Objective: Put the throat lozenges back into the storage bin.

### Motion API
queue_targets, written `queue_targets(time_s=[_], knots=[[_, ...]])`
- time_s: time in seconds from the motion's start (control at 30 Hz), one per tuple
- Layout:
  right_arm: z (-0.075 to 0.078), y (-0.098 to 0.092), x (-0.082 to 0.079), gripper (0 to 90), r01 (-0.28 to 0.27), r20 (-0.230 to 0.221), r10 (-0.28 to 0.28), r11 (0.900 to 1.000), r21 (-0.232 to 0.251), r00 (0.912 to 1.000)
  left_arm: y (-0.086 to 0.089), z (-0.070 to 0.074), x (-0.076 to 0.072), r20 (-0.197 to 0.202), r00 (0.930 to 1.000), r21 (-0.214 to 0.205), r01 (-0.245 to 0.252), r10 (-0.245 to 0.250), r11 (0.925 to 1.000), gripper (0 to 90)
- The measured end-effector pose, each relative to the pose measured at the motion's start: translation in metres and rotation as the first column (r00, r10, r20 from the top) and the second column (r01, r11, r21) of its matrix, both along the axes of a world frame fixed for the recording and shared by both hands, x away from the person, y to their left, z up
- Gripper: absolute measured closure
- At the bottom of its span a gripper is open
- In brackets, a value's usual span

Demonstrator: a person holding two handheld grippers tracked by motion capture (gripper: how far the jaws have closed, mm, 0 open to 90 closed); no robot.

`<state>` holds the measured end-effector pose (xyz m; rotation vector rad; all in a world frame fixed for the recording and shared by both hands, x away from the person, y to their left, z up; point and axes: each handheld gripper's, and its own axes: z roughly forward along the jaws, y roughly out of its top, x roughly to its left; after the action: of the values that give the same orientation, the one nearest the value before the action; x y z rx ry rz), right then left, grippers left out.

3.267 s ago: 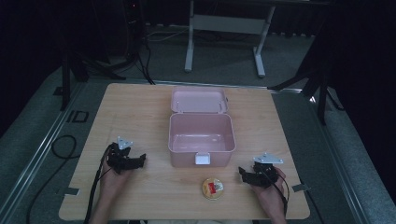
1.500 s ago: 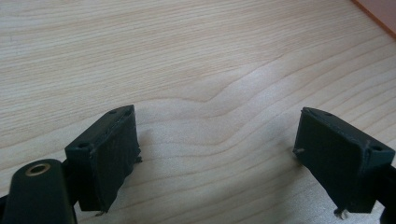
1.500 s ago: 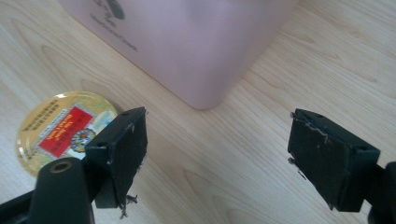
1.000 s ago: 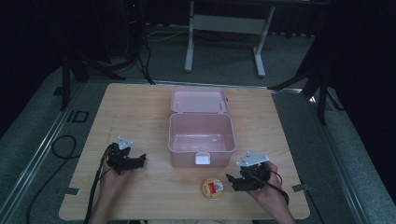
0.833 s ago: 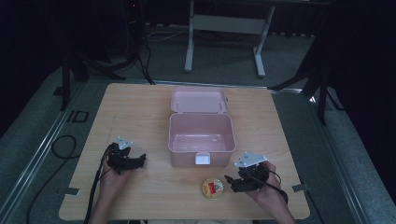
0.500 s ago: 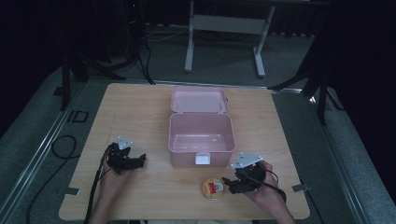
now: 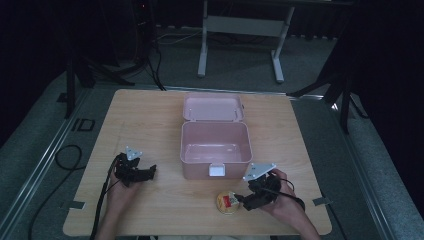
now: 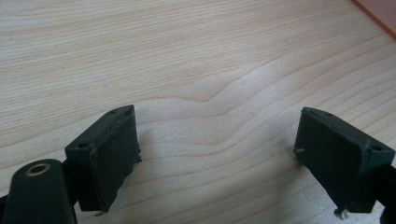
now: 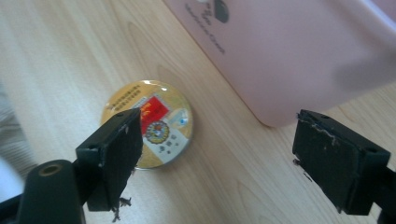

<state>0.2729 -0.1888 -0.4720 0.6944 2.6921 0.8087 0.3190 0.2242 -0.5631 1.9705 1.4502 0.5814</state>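
Right claw (image 9: 215, 154) agape — round tin (image 9: 148, 122) ungripped

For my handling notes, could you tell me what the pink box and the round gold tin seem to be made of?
Pink box: probably matte moulded plastic, given its even colour, soft sheen and rounded corners. Round gold tin: glossy, with bright highlights on the printed lid; perhaps metal, though a plastic film is possible.

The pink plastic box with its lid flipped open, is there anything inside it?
The pink plastic box looks empty: the high view shows only its bare pink floor. Its front wall hides a thin strip of floor right behind it, so that part cannot be checked.
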Motion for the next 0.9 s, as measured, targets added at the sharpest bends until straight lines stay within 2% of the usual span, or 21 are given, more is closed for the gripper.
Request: queue_targets(time_s=[0.1, 0.37, 0.9], knots=[[0.002, 0.002, 0.001, 16.0, -0.020, -0.015, 0.020, 0.9998, 0.001, 0.9997, 0.000, 0.000, 0.000, 0.000, 1.0000, 0.000, 0.000, 0.000, 1.0000, 14.0], [0.004, 0.008, 0.004, 16.0, -0.063, -0.020, 0.062, 0.9971, -0.043, 0.9979, 0.000, 0.000, 0.000, 0.000, 1.0000, 0.000, 0.000, 0.000, 1.0000, 14.0], [0.001, 0.022, 0.003, 13.7, -0.117, -0.052, 0.113, 0.9878, -0.102, 0.9923, 0.000, 0.000, 0.000, -0.001, 1.0000, 0.001, 0.000, 0.000, 1.0000, 14.0]])
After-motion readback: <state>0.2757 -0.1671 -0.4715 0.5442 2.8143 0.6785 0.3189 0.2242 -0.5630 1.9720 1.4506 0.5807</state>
